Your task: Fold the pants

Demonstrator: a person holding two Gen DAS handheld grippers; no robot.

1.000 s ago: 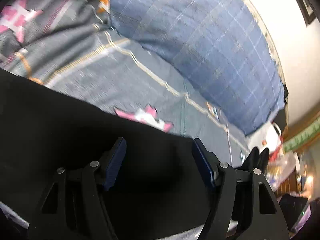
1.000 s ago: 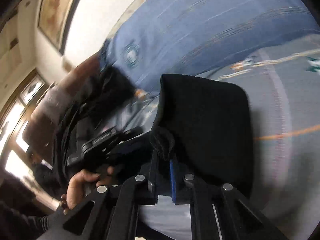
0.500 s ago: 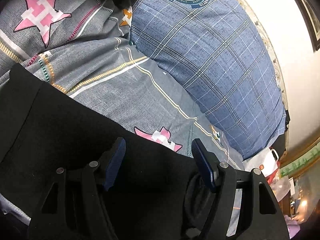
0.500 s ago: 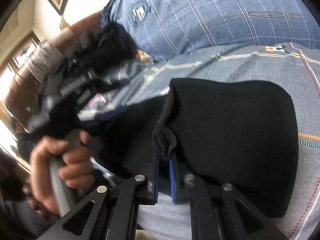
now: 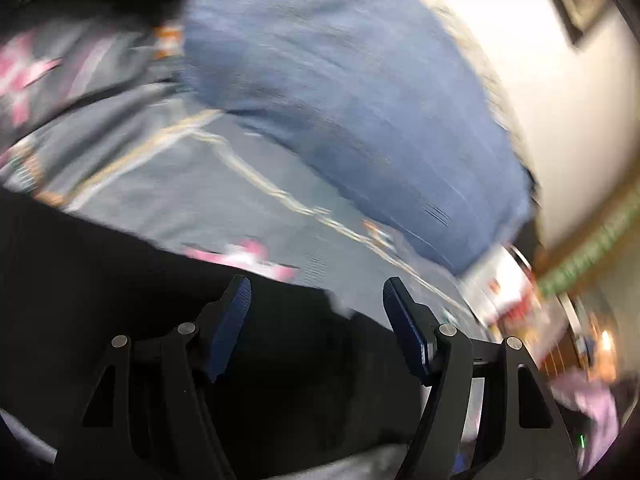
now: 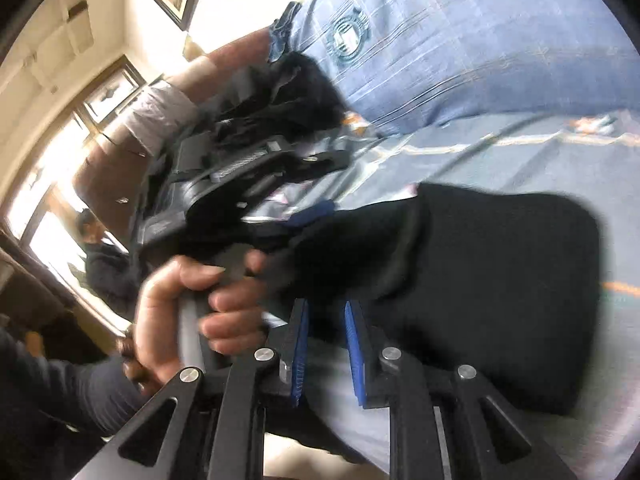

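The black pants (image 6: 500,280) lie folded into a thick rectangle on the grey patterned bedsheet (image 6: 520,160). My right gripper (image 6: 326,312) sits at the fold's near left edge. Its jaws are opening; the blue pads stand a little apart and do not press on the cloth, which lies just past their tips. In the blurred left wrist view my left gripper (image 5: 316,300) is open wide over the black pants (image 5: 120,300), with nothing pinched. A hand (image 6: 180,312) grips the left tool's handle right beside my right gripper.
A large blue plaid pillow (image 5: 360,100) lies beyond the pants, also in the right view (image 6: 460,40). A dark heap of clothes (image 6: 296,92) sits by the pillow. Another person (image 6: 96,248) sits near the window. Bags and clutter (image 5: 520,300) crowd the bed's far right end.
The right jaws have parted and let go of the pants' edge that they pinched. The hand on the left tool has come closer. The left view has swung and blurred.
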